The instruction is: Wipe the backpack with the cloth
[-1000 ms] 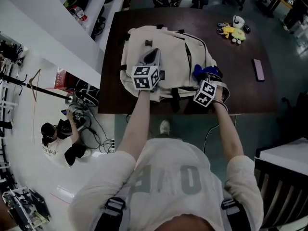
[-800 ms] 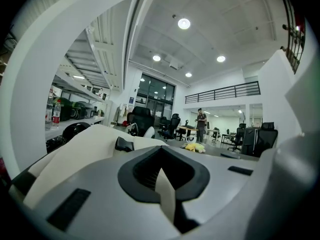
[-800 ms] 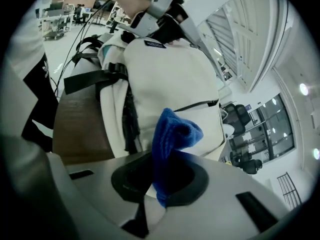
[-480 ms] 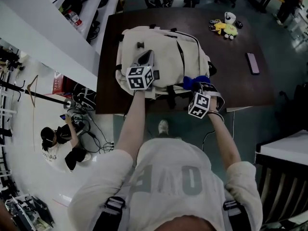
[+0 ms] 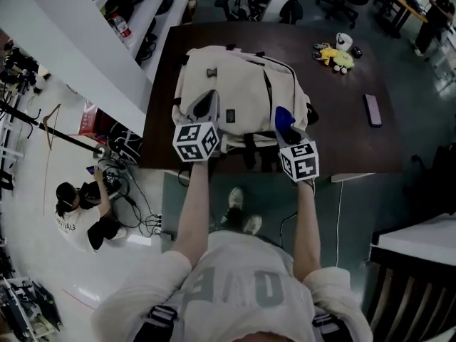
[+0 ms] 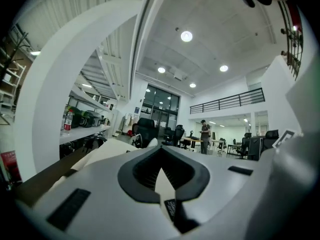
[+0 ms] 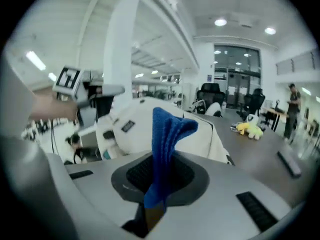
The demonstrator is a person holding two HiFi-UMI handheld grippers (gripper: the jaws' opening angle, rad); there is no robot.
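A cream backpack (image 5: 242,84) lies flat on the dark table (image 5: 342,134). My left gripper (image 5: 204,102) rests on the backpack's near left part. Its jaws are shut, with a sliver of cream fabric (image 6: 161,184) pinched between them. Just off the backpack's near right corner, my right gripper (image 5: 285,123) is shut on a blue cloth (image 5: 283,115). In the right gripper view the cloth (image 7: 165,134) stands up from the jaws, with the backpack (image 7: 145,129) behind it and the left gripper (image 7: 95,91) to the left.
A yellow plush toy (image 5: 335,54) and a flat dark bar (image 5: 371,110) lie on the table's right side. Office chairs (image 5: 271,2) stand past the far edge. A white shelf unit (image 5: 85,41) runs along the left, and a person (image 5: 78,212) sits on the floor there.
My right gripper has drawn the blue cloth back toward the backpack's near edge and turned more upright. The left gripper slid slightly nearer along the backpack and stays shut.
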